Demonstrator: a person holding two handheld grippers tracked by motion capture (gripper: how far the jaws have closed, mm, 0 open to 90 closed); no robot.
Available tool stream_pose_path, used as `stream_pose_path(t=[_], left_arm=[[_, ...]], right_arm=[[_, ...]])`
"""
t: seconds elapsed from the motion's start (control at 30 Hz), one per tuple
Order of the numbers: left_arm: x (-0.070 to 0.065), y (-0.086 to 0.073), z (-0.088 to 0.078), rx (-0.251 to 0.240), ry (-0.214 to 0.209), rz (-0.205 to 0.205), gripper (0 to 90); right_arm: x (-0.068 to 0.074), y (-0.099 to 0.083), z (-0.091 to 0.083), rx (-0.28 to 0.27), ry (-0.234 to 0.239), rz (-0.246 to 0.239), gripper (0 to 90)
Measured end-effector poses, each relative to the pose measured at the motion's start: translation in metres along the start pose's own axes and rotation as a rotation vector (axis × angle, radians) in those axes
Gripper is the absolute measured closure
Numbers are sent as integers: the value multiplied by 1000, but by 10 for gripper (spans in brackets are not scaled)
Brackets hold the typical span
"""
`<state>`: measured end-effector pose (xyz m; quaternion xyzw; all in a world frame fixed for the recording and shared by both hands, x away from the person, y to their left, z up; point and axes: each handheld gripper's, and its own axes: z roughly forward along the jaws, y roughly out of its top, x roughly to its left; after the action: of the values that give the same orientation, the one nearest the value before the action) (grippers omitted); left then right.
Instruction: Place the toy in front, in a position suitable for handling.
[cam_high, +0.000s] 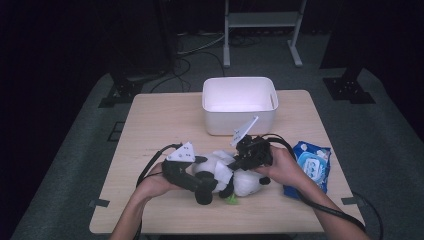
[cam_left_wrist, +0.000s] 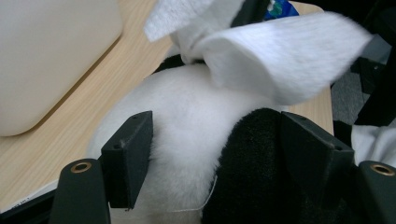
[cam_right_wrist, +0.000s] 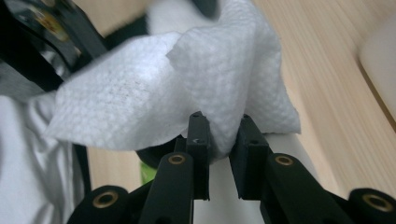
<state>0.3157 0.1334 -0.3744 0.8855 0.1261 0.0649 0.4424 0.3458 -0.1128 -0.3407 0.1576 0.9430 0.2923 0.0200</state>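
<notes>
Plush panda (cam_high: 235, 176) clamped in left claw (cam_left_wrist: 215, 154); wipe (cam_right_wrist: 187, 88) pinched by right claw (cam_right_wrist: 219, 140); white bin (cam_high: 240, 106) beyond.

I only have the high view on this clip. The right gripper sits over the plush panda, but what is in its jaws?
Observer: A white wipe. The right gripper has its jaws pinched on a fold of it.
Operator: And the left gripper, is it gripping the panda?
Observer: The left gripper has its jaws around the plush panda, one on white fur, the other on a black patch.
Operator: Does the wipe touch the panda?
Observer: In the left gripper view it hangs just above the white fur; I cannot tell contact.
</notes>
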Motion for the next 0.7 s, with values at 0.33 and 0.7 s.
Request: stream_pose_path(t=[0.33,0.7], left_arm=[[1,5,-3,45,-23,-57,139],[-3,-2,16,115,1,-15,103]], right_arm=[[11,-27,4,2,96,17,780],[20,-26,16,30,106,7,784]])
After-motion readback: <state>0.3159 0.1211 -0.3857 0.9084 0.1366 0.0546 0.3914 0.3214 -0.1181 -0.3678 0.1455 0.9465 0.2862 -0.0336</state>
